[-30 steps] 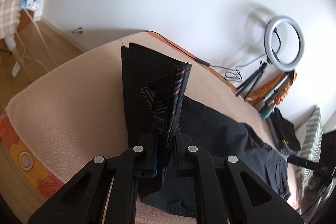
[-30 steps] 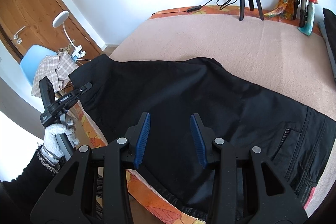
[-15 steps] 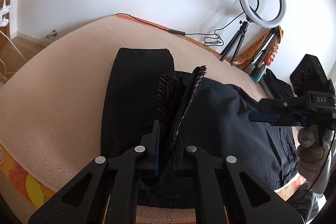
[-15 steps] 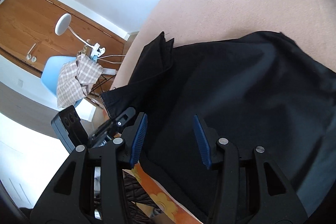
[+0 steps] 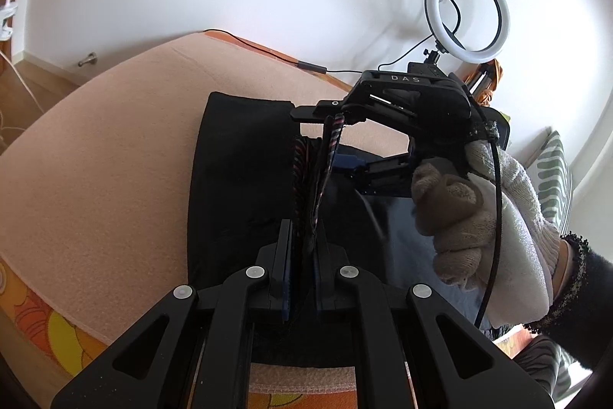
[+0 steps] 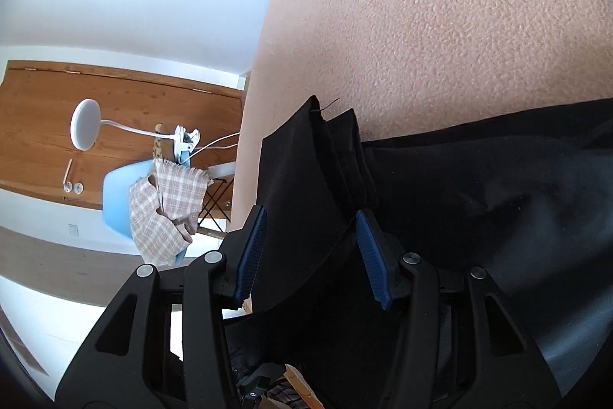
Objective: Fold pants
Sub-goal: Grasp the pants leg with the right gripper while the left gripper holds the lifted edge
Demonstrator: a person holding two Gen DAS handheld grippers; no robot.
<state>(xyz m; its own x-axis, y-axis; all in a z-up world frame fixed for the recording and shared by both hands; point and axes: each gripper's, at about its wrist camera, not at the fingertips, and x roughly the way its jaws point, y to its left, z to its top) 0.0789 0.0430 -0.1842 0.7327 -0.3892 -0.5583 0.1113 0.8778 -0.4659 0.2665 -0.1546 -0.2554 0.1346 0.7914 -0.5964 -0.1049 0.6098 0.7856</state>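
From my seat the bed (image 5: pixel 95 186) fills both views; its peach cover lies bare to the left of the cloth and beyond it toward the wall, and the orange patterned edge (image 5: pixel 49 332) runs just below my left gripper. The black pants (image 5: pixel 237 186) lie across the bed, one leg stretched away from me and a raised fold with striped lining standing up in the middle. My left gripper (image 5: pixel 302 278) is clamped tight on that fold. The gloved right hand (image 5: pixel 479 229) brings the right gripper (image 6: pixel 310 252) in from the right; its jaws are opening, with black cloth between the blue pads (image 6: pixel 371 259), not pinched. A ring light (image 5: pixel 467 14) stands by the wall; a chair (image 6: pixel 122 202) draped with checked cloth (image 6: pixel 164 209) sits off the bed's side.
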